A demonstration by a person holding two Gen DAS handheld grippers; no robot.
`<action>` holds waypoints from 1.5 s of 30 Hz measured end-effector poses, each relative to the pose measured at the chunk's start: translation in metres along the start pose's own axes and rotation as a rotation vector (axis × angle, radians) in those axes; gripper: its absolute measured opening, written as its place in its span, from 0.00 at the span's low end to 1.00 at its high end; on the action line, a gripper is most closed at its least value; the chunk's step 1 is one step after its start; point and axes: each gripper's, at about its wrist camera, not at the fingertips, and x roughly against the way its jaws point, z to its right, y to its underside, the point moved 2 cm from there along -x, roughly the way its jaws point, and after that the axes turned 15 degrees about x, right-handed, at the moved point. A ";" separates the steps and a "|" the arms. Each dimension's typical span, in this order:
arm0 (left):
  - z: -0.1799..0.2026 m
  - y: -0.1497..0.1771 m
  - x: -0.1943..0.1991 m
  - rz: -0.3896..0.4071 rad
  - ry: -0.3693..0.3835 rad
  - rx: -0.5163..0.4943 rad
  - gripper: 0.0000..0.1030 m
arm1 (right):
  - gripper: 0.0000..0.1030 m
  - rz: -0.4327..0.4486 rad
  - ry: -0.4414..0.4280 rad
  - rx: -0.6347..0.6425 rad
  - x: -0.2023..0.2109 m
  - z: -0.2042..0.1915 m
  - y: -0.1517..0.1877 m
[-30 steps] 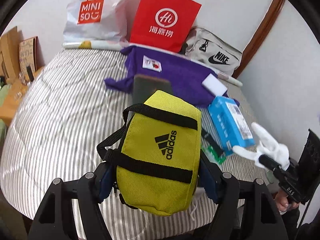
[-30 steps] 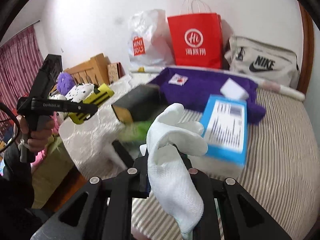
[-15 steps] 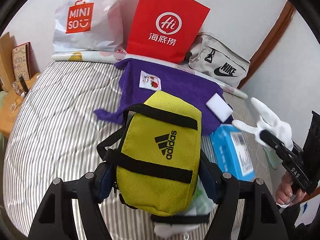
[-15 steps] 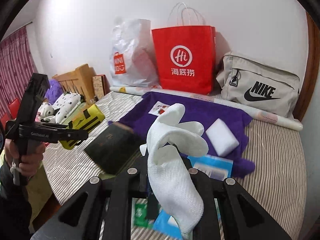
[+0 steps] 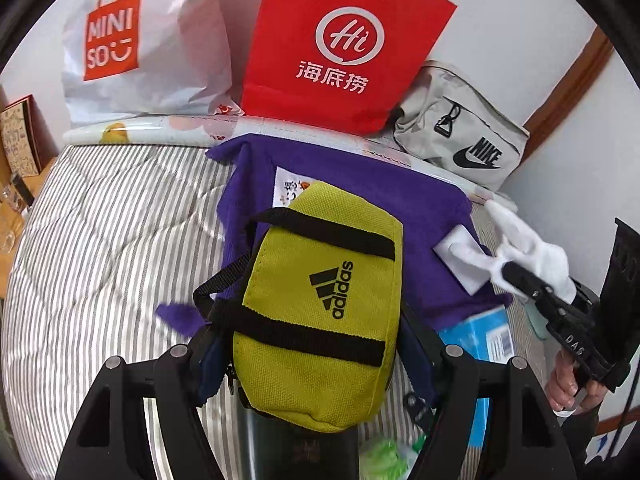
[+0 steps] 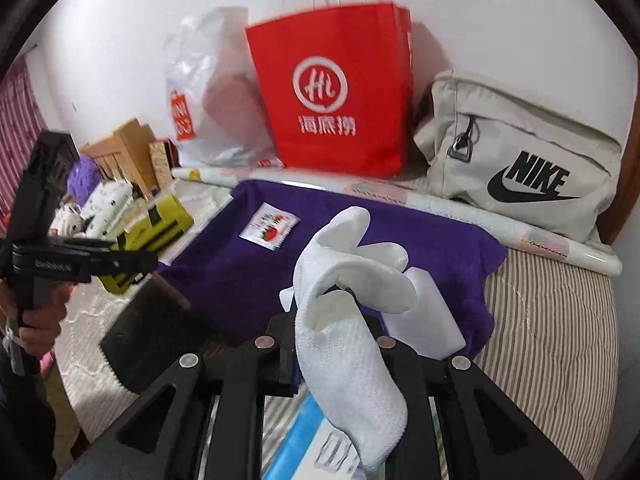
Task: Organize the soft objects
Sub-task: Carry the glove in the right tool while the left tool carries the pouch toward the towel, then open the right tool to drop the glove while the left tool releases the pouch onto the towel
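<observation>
Left gripper (image 5: 316,344): its fingers are clamping the yellow pouch (image 5: 320,312) from both sides, holding it up above the bed (image 5: 100,240).
Yellow pouch: coarse woven fabric, rounded oblong shape, black webbing bands and strap, black adidas logo printed on the face.
Right gripper (image 6: 336,344): its fingers are pinching the white glove (image 6: 348,312) near its middle, above the purple cloth (image 6: 400,240).
White glove: fine knitted weave, soft and limp; the glove's own fingers are curling upward and the cuff is drooping below the grip.
Purple cloth: plush, towel-like pile, lying flat on the bed; a small printed packet (image 6: 269,226) and a white sponge block (image 6: 424,320), smooth and rectangular, are resting on it.
Blue box (image 5: 484,340): glossy, printed, lying just beside the cloth's near edge.
Dark flat item (image 6: 148,320): black, rectangular, lying at the cloth's left corner; material cannot be told.
Bed: quilted cover with thin grey and white stripes.
Back row: a crinkled white plastic Miniso bag (image 5: 132,40), a stiff red paper bag (image 5: 340,48) with cord handles, and a beige Nike pouch (image 6: 524,160) with a metal zip pull, all standing against the wall (image 6: 480,8).
Patterned roll (image 6: 480,220): lying along the bed's far edge in front of the bags.
Room: plain white wall, brown wooden trim on the right, wooden furniture on the left.
</observation>
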 end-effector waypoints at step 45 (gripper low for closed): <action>0.013 -0.031 -0.083 -0.129 -0.088 0.020 0.88 | 0.63 -0.106 -0.023 0.018 -0.062 0.021 -0.005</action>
